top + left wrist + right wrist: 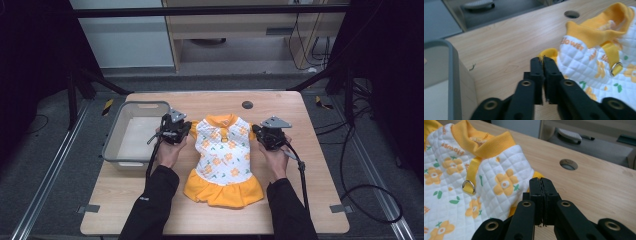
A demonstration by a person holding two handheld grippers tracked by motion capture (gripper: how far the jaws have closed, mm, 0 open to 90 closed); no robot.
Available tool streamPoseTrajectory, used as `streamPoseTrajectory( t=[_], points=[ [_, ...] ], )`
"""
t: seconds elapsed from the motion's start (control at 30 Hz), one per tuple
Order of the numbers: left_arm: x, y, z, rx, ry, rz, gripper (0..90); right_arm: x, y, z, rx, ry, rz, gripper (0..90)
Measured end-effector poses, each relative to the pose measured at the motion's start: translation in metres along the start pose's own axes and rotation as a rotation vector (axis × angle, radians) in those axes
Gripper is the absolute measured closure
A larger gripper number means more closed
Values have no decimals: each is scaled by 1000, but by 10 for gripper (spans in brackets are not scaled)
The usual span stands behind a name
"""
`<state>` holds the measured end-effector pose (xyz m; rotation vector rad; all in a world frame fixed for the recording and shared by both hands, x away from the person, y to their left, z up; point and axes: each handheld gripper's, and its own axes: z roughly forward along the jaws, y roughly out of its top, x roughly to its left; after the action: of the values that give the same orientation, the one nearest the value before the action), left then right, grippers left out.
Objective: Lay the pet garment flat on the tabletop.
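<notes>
- Black jaws of the left gripper [543, 62] are pressed together at the yellow sleeve edge [549, 53]; whether cloth sits between them I cannot tell.
- Right gripper [541, 182] jaws are likewise together, beside the opposite sleeve.
- Flowered dress [223, 157] lies flat between both grippers.
- Risk, as I judge it: a thin pinch could slip, dropping one shoulder on lifting.
- Grey bin [131, 136] sits just outside the left gripper.
- Wooden table [310, 190] has a cable hole [247, 105] beyond; grey floor surrounds it.
</notes>
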<state>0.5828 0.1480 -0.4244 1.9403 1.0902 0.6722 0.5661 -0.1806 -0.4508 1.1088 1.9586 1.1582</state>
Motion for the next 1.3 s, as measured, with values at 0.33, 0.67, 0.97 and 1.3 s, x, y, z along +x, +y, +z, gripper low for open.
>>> streamPoseTrajectory(
  t=[0.33, 0.67, 0.97, 1.3],
  points=[
    [-5, -10, -9, 9, -69, -68, 590, 0, -7, -11, 61, 20, -8, 730],
    [-56, -39, -16, 111, -195, 114, 709, 30, -25, -42, 103, 207, 7, 837],
    [-61, -75, -4, 234, -186, 169, 723, 58, -61, -44, 265, 287, -61, 840],
    [-67, -88, -22, 240, -235, 160, 724, 58, -71, -52, 307, 306, -51, 861]
  ],
)
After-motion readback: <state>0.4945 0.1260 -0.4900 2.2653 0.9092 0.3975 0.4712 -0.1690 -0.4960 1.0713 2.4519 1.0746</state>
